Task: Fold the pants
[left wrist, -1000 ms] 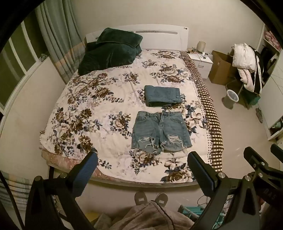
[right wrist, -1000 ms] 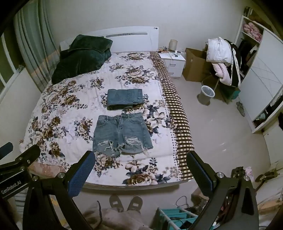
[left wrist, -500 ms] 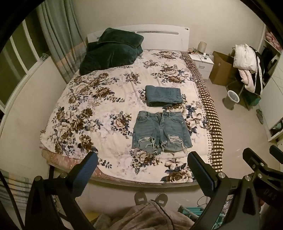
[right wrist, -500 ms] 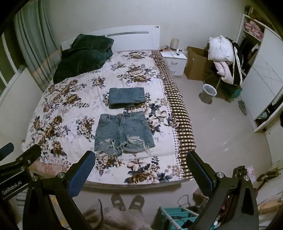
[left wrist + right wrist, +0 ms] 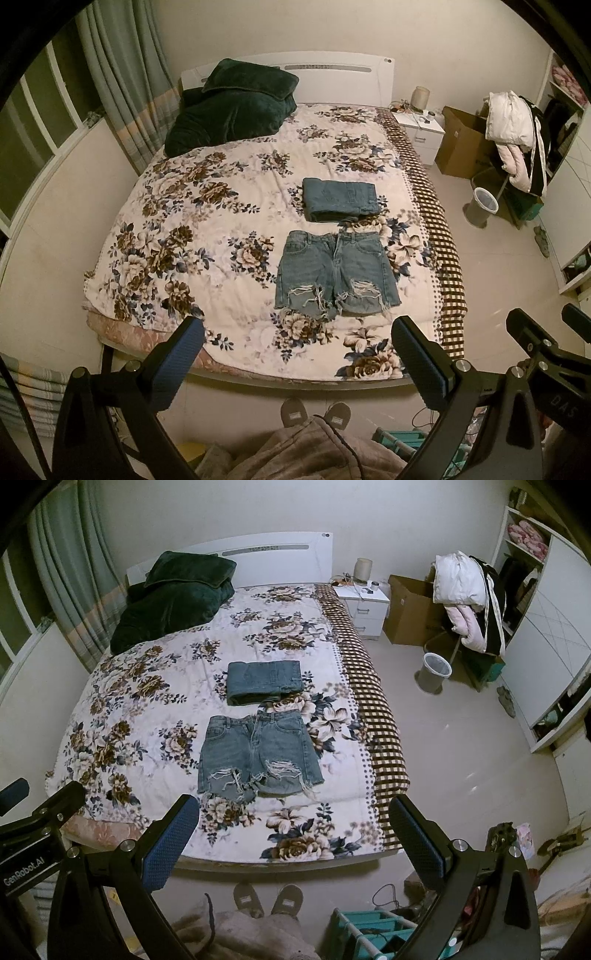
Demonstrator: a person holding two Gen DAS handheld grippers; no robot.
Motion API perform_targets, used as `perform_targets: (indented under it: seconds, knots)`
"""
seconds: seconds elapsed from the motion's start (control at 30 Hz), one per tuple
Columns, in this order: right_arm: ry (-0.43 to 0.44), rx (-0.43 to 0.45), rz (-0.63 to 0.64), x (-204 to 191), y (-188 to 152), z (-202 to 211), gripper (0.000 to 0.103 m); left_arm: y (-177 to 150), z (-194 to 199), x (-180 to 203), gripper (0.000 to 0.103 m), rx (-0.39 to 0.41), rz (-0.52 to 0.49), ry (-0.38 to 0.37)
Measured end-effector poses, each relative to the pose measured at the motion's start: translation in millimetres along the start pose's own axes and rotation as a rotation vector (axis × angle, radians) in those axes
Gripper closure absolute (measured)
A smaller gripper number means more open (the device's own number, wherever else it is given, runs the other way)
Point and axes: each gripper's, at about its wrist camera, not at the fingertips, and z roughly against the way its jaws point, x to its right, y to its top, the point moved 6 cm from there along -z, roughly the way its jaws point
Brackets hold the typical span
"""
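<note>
Fingers (image 5: 417, 354) of both grippers spread wide, denim shorts (image 5: 334, 273) flat on floral bed (image 5: 207, 236), folded jeans (image 5: 340, 198) beyond

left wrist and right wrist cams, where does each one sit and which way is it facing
Left wrist: on the left gripper, held high at the foot of the bed, facing its headboard; open fingers, the person's slippers and the right gripper's frame at right show.
Right wrist: on the right gripper, just to the right, same heading; open fingers, slippers and the left gripper's frame at left show.
Shared: flat denim shorts, folded jeans beyond, green blanket, nightstand.
</note>
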Motion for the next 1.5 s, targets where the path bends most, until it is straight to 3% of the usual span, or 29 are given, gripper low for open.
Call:
perform_targets:
  seconds: [1.5]
  knots:
    - [0.001, -0.005, 0.001, 0.9, -7.5, 1.6, 0.0, -9.1, -4.6, 17.5, 0.0, -0.004, 0.003, -0.01]
